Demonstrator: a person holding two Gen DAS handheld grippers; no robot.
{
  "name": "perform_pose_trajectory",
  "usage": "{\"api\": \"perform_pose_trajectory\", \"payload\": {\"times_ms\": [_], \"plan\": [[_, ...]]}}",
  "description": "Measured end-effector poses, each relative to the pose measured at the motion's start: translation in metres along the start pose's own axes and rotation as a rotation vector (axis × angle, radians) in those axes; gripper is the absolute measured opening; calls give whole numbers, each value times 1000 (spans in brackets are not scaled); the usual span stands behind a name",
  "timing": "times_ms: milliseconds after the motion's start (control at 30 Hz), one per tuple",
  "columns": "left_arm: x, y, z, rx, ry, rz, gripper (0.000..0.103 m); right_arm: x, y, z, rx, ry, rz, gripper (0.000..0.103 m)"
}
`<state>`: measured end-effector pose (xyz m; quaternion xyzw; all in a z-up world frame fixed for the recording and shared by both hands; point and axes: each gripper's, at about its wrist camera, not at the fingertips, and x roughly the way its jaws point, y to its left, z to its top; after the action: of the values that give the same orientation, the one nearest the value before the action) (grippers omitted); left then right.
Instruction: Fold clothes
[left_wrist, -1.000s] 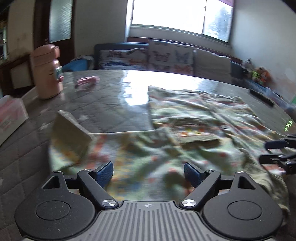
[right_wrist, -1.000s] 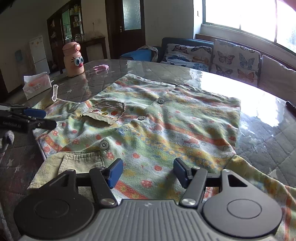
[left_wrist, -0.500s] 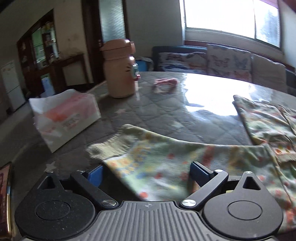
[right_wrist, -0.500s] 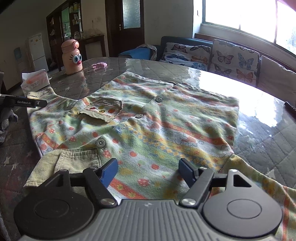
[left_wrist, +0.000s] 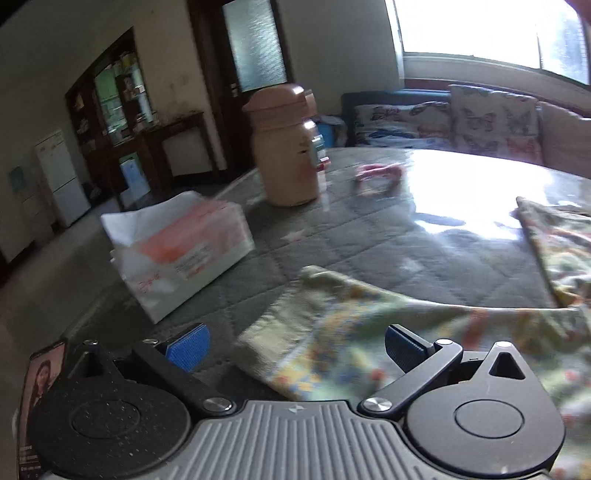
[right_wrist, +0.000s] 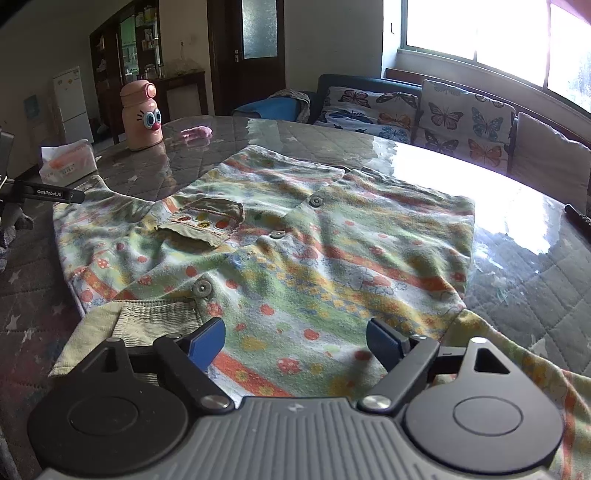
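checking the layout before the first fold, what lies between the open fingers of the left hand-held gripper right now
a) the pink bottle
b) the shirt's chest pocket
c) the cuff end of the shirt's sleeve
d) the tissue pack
c: in the left wrist view the ribbed cuff of the sleeve of the patterned shirt lies on the table between the spread fingers of the left hand-held gripper, while the tissue pack sits well ahead of it.
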<state>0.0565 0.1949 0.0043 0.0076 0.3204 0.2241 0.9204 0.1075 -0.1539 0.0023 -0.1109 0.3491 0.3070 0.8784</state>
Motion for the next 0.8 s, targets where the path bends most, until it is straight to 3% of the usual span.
{"api": "perform_pose_trajectory", "payload": {"times_ms": [100,300,567,733,800], "plan": [[-7,-10,2,25,-9,-10,103,-3,5,3,-11,-14,2,88],[-34,-73,-2,169,-56,-154,103,-5,14,5,-15,-27,20,89],[-44,-141,-14,340,-112,-256,103,-18,28,0,-39,-40,40,87],[-45,-159,-24,416,-124,-289,103,-33,40,0,-67,-55,71,75],[-48,-160,-26,433,-139,-302,103,-37,44,0,-76,-54,89,61]]}}
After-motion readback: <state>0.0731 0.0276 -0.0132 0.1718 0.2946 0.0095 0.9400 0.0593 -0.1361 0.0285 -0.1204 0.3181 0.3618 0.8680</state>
